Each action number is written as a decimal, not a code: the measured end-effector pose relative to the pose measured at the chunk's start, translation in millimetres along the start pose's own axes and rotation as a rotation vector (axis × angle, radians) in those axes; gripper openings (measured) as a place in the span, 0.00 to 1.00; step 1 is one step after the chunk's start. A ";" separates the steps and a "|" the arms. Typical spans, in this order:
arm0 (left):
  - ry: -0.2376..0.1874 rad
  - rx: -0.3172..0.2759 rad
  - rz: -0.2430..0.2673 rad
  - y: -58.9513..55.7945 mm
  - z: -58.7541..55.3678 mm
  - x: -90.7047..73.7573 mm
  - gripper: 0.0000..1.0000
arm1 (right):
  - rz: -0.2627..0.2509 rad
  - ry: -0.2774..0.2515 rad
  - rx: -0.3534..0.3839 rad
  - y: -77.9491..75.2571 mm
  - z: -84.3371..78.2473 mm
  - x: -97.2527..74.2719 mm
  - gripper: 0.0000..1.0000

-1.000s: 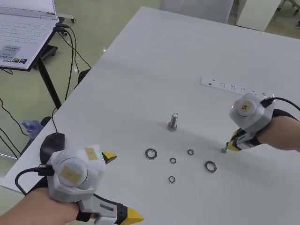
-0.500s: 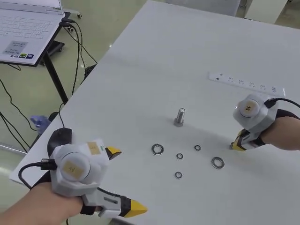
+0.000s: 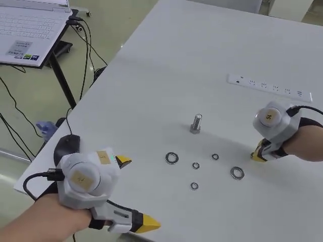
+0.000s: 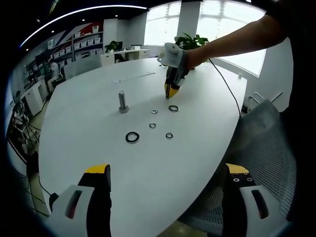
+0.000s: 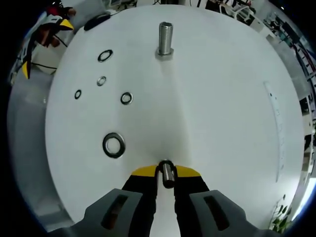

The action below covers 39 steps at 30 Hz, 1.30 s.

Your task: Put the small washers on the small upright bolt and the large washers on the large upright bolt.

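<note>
Right gripper (image 5: 166,173) is clamped on the small bolt (image 5: 168,176), mostly hidden between its yellow tips. Left gripper (image 4: 167,170) is spread wide near the table (image 3: 166,75) edge. Loose washers (image 3: 172,158) lie near the upright large bolt (image 3: 197,123)

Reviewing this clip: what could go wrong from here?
The right hand-held gripper is shut on the small bolt down at the table. Letting go carelessly might tip the bolt over. A large washer lies close beside those jaws and might get nudged as the gripper moves off.
</note>
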State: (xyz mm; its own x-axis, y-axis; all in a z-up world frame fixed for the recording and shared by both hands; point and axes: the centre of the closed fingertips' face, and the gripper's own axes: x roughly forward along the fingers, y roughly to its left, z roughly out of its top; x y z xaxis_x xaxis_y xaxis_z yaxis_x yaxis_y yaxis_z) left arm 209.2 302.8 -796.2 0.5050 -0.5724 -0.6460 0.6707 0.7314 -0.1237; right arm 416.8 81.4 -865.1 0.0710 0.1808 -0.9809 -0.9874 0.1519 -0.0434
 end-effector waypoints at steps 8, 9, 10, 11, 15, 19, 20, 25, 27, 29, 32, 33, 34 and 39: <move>0.009 0.002 -0.010 -2.8 -1.6 1.8 0.96 | -0.004 0.004 -0.025 -0.4 -0.3 1.1 0.13; 0.009 0.001 -0.008 -2.6 -1.8 1.7 0.96 | -0.004 0.005 -0.026 -0.1 -0.4 1.1 0.13; 0.010 0.000 -0.008 -2.6 -2.1 1.7 0.96 | -0.005 0.005 -0.027 -0.3 -0.5 1.0 0.13; 0.012 -0.001 -0.010 -3.0 -3.1 1.8 0.96 | -0.005 0.003 -0.027 -0.3 -0.3 0.7 0.13; 0.016 0.003 -0.013 -4.9 -4.9 1.3 0.96 | 0.002 -0.006 -0.016 -0.6 0.5 -0.9 0.17; 0.017 0.001 -0.012 -4.7 -5.7 0.5 0.96 | 0.008 -0.012 -0.009 -0.1 0.6 -3.4 0.20; 0.017 0.002 -0.011 -4.8 -5.3 0.1 0.95 | 0.011 -0.013 -0.007 0.5 0.8 -4.2 0.20; 0.014 0.003 -0.012 -6.6 -4.1 -0.6 0.95 | 0.009 -0.014 -0.008 0.1 0.8 -11.3 0.22; 0.010 0.007 -0.014 -7.8 -2.7 -1.3 0.95 | 0.008 -0.013 -0.010 -0.4 1.1 -14.7 0.23; 0.008 0.008 -0.015 -8.7 -1.8 -2.2 0.94 | 0.003 -0.016 -0.010 -1.2 2.6 -20.6 0.23; -0.002 0.011 -0.010 -9.3 0.9 -3.9 0.95 | 0.006 -0.030 -0.016 0.2 7.2 -30.0 0.25; -0.003 0.012 -0.011 -9.8 1.6 -4.3 0.95 | 0.007 -0.031 -0.018 0.5 8.0 -32.1 0.26; -0.005 0.017 -0.009 -10.2 2.6 -5.1 0.95 | 0.007 -0.031 -0.021 0.6 9.0 -35.1 0.27; -0.011 0.015 -0.005 -13.3 3.9 -10.4 0.95 | 0.007 -0.031 -0.034 0.7 13.3 -42.7 0.28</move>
State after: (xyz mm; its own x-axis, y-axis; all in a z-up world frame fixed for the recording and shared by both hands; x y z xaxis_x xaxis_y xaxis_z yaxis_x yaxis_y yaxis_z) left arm 197.2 297.5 -784.9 0.5078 -0.5799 -0.6371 0.6812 0.7230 -0.1150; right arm 414.9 86.7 -820.7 0.0681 0.2118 -0.9749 -0.9921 0.1175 -0.0438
